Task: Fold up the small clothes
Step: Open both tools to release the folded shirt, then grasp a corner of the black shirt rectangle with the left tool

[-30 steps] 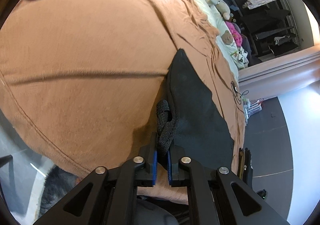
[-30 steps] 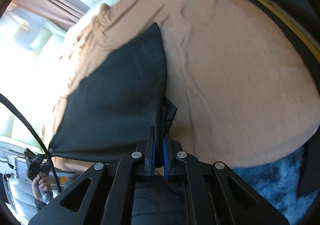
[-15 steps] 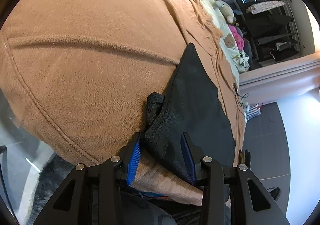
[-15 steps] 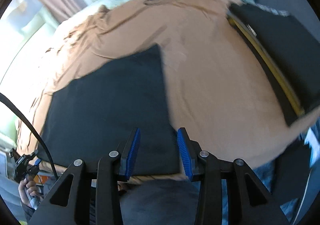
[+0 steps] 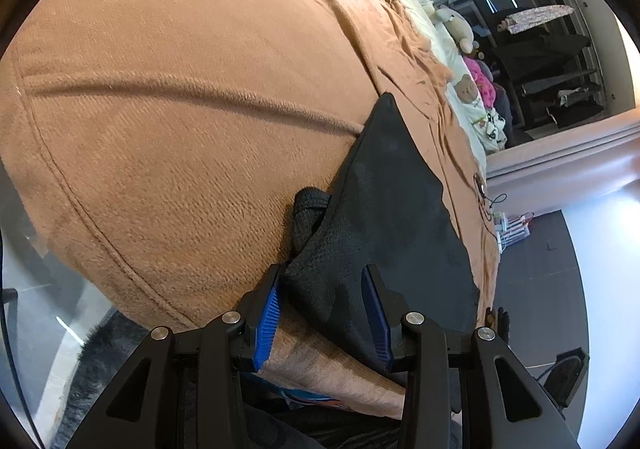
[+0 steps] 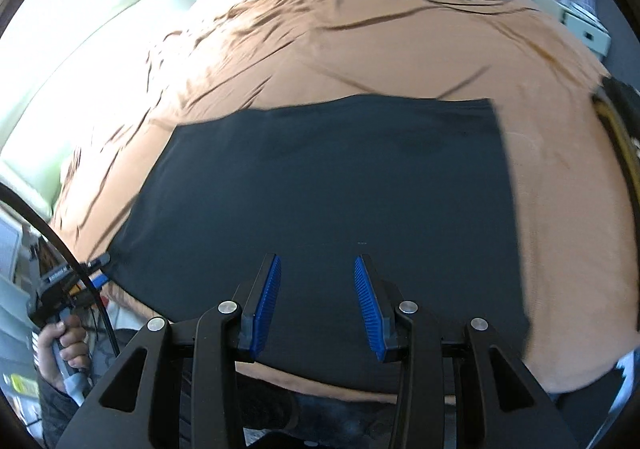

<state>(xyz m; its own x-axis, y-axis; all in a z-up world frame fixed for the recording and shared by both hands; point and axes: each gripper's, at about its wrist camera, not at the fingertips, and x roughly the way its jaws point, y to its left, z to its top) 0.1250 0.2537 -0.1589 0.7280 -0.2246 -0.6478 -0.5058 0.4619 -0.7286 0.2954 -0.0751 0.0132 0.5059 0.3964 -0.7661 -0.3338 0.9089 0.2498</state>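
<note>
Since a second ago: both grippers, then clamped on corners of the black garment, have let go; the cloth has gone from lifted and bunched to lying flat.
Left gripper point(image 5: 326, 299): fingers spread apart, blue pads on either side of the garment's near corner, not pinching it.
Right gripper point(image 6: 316, 297): fingers spread wide above the garment's near edge, nothing between them.
Black garment point(image 6: 328, 193): spread as a flat rectangle on the brown blanket point(image 6: 400, 49), near the bed's front edge; in the left wrist view a rolled band of it point(image 5: 308, 213) sticks up by the corner.
Writing: a small label on the device held in the person's hand point(image 6: 66, 345) at the lower left of the right wrist view is too blurred to read; no other text legible.
Hard to make out: right wrist view is motion-blurred toward its edges; a dark item with a yellow edge point(image 6: 616, 129) is cut off at the right rim; plush toys point(image 5: 460, 29) and patterned bedding at the far end are small and distorted.
</note>
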